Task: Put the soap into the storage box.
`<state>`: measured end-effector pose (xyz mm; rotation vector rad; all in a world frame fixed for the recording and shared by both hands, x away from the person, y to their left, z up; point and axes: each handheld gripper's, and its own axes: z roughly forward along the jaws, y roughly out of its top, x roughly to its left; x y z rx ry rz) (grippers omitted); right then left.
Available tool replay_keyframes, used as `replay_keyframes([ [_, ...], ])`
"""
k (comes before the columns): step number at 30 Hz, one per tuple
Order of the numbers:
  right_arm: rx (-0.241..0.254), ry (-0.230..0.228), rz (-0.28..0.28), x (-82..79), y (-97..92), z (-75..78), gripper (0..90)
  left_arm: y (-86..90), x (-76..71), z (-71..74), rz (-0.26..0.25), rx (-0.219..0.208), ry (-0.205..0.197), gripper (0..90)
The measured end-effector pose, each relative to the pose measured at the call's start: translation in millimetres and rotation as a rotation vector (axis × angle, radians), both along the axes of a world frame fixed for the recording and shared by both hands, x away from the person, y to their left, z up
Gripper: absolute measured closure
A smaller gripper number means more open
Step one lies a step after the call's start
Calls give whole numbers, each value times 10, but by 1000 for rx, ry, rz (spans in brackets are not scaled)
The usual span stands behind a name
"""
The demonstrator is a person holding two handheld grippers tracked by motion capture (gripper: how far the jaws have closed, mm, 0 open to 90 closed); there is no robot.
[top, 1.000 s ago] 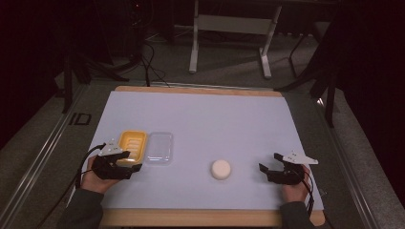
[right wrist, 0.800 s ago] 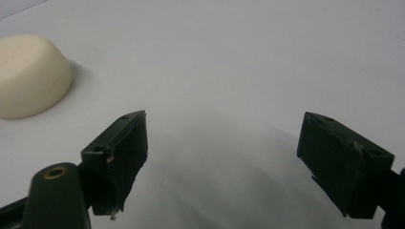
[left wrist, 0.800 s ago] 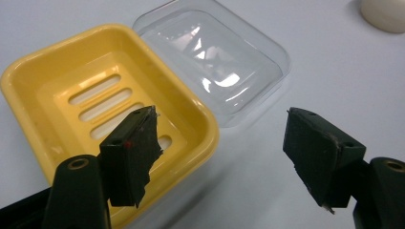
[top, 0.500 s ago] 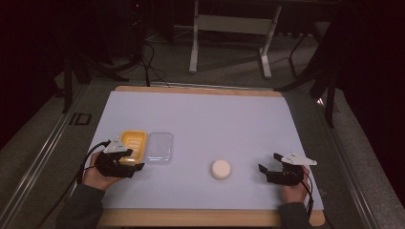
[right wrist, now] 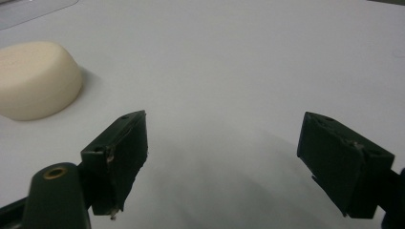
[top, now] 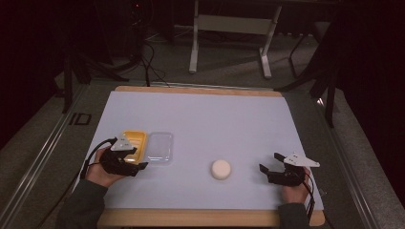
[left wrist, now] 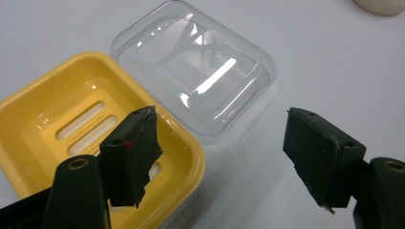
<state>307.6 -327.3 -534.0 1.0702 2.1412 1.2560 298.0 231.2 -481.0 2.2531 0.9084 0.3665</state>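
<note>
A yellow soap dish (top: 133, 143) (left wrist: 62, 129) with drain slots lies at the left of the white mat, and its clear lid (top: 160, 147) (left wrist: 198, 78) rests flat just to its right. A cream soap bar (top: 221, 169) (right wrist: 33, 78) sits near the mat's middle front. My left gripper (top: 136, 164) (left wrist: 224, 152) is open, one jaw over the dish's near corner, the other over bare mat. My right gripper (top: 268, 164) (right wrist: 229, 157) is open on the mat, to the right of the soap bar and apart from it.
The white mat (top: 200, 124) covers a wooden table (top: 200, 89). Behind the table stand a metal frame's legs (top: 229, 43) and cables on a dark floor. Bare mat spreads across the middle and far side.
The left gripper has shifted slightly toward the front edge of the dish. The right gripper has barely moved. Soap, dish and lid stay put.
</note>
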Motion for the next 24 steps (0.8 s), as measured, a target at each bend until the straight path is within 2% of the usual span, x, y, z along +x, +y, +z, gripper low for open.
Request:
replay_keyframes([
  [19,-11,-5,1,0,4,0,172,-258,89,50,-77,5,-7,275],
  [24,-9,6,-9,8,8,-1,172,-306,98,49,-85,6,-9,275],
])
